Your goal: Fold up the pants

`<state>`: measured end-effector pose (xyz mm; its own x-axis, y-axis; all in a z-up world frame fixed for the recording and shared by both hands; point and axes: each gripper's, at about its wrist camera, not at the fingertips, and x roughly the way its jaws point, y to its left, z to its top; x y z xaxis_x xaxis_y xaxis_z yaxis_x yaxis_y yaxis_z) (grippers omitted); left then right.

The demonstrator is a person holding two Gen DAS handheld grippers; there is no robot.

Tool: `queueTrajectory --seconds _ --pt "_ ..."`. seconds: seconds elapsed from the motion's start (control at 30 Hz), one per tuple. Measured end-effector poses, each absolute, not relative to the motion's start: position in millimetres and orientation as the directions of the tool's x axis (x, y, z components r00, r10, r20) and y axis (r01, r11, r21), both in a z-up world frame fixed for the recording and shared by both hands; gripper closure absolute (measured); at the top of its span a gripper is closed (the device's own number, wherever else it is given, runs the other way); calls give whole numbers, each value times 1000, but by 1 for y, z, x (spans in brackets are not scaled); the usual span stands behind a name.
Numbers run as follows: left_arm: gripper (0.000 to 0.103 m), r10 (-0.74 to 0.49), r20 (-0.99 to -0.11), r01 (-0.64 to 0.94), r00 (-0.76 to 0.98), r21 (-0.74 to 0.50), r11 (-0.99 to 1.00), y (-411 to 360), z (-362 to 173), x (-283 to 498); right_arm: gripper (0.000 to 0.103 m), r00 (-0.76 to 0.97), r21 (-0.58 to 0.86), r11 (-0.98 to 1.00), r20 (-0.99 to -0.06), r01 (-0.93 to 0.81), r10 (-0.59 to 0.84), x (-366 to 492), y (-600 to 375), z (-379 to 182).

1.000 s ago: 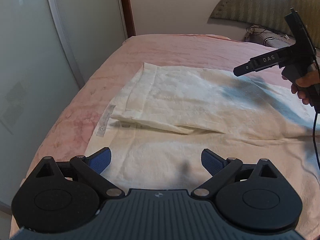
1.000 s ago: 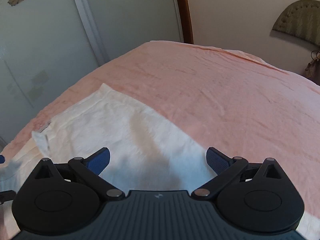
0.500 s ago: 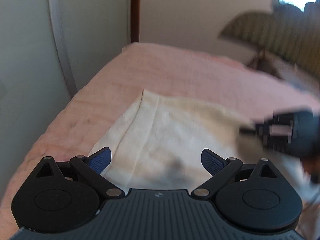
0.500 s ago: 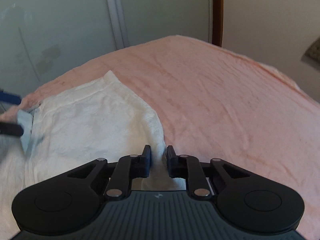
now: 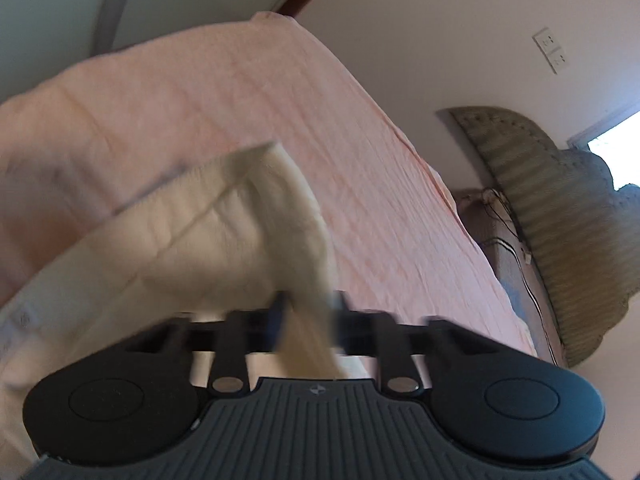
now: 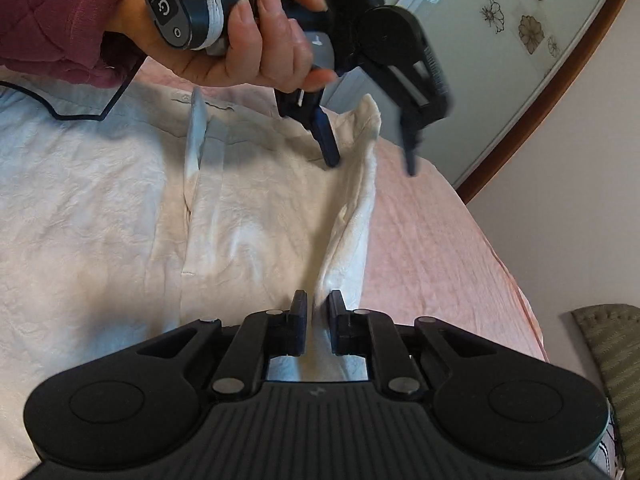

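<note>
1. Big change: the white pants (image 6: 240,200) no longer lie flat on the pink bed cover (image 5: 280,100). Their side edge now rises in a ridge straight ahead of both grippers.
2. The right gripper (image 6: 318,320), wide a second ago, is now clamped narrow on that edge, with cloth pinched between its pads.
3. The left gripper (image 5: 308,316), in the person's hand (image 6: 248,40) further along the same edge, is closing right now, with fabric already between its fingers.
4. My read: with both ends caught, the fold across looks ready to begin.
</note>
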<state>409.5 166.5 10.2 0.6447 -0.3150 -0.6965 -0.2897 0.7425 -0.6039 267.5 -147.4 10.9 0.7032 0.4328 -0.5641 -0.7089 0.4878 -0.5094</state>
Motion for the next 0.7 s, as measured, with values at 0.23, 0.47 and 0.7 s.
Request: queueTrajectory --seconds 0.23,0.47,0.7 --pt "100 -269 -640 -195 720 -558 807 164 41 324 56 805 -548 598 -480 -585 348 252 -181 18" --pt "100 -263 -617 -133 742 -519 844 159 47 252 56 803 -572 595 -549 -564 233 244 -232 19" --pt "100 -218 -614 -121 759 -461 879 148 47 226 77 808 -658 530 -582 -536 94 257 -227 -3"
